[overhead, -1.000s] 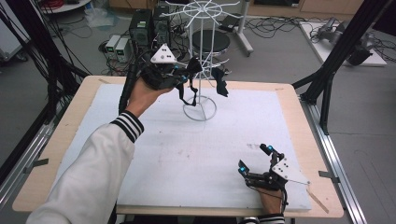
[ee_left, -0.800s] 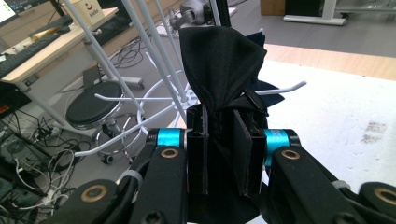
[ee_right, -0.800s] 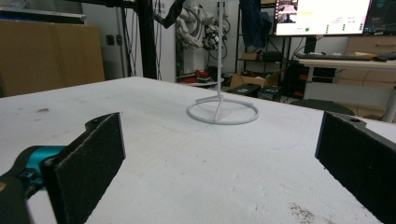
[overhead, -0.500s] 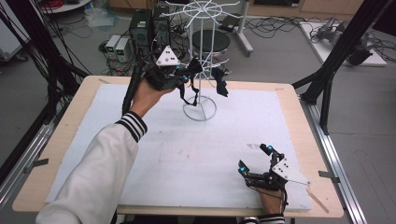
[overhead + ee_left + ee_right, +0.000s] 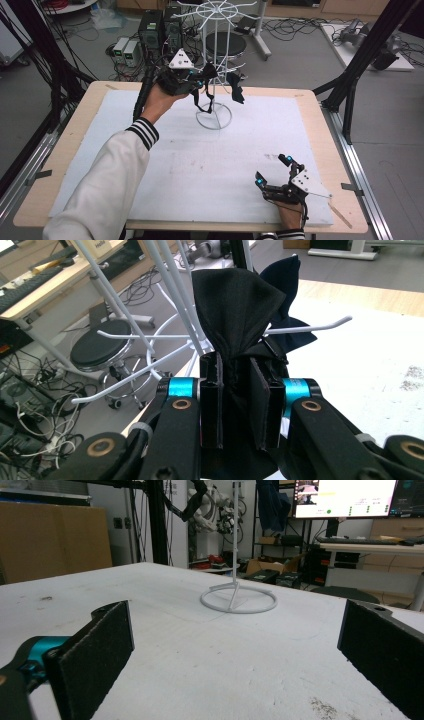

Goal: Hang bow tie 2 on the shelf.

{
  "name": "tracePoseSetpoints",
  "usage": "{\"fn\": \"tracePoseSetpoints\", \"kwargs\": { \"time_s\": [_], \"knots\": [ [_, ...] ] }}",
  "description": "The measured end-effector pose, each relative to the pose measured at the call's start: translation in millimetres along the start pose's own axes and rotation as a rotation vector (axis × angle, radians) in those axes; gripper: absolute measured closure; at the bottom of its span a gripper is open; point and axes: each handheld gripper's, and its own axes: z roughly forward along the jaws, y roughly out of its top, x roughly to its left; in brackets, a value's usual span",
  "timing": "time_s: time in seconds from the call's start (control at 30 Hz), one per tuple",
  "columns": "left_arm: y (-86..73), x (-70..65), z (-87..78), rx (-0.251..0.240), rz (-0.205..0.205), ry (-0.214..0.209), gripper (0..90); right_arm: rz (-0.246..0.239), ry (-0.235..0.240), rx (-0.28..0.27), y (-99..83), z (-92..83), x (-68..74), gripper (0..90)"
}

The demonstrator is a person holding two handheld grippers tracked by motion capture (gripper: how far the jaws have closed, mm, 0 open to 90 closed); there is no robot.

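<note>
Jaws of the left gripper (image 5: 235, 405) pinch a black cloth (image 5: 240, 325) beside the white wire rack (image 5: 214, 65), upper centre, arm outstretched, barely shifted since before. The right gripper (image 5: 274, 170), jaws wide, rests lower right, unmoved.

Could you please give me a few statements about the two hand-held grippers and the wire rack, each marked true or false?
1. The left hand-held gripper is shut on a black cloth. True.
2. The right hand-held gripper holds a cloth. False: its jaws stand open and empty, low over the white mat.
3. The white wire rack lies on its side. False: it stands upright on its ring base.
4. A second dark cloth hangs on the rack. True.
5. The left hand-held gripper is raised beside the rack. True.
</note>
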Motion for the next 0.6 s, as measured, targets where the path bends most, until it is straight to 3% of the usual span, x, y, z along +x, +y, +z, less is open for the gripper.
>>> {"fn": "tracePoseSetpoints", "kwargs": {
  "time_s": [0.1,0.43,0.6],
  "knots": [
    [-1.0,2.0,2.6,-0.002,-0.022,-0.015,76.7,0.0,0.0,0.0,0.0,0.0,0.0,0.7],
    [-3.9,6.5,7.0,-0.002,-0.035,-0.035,76.4,0.0,-0.002,-0.001,0.0,0.0,0.1,0.7],
    [-4.6,7.7,6.2,0.002,-0.059,-0.034,71.6,0.0,-0.004,0.002,0.1,0.0,0.3,0.7]
  ]
}}
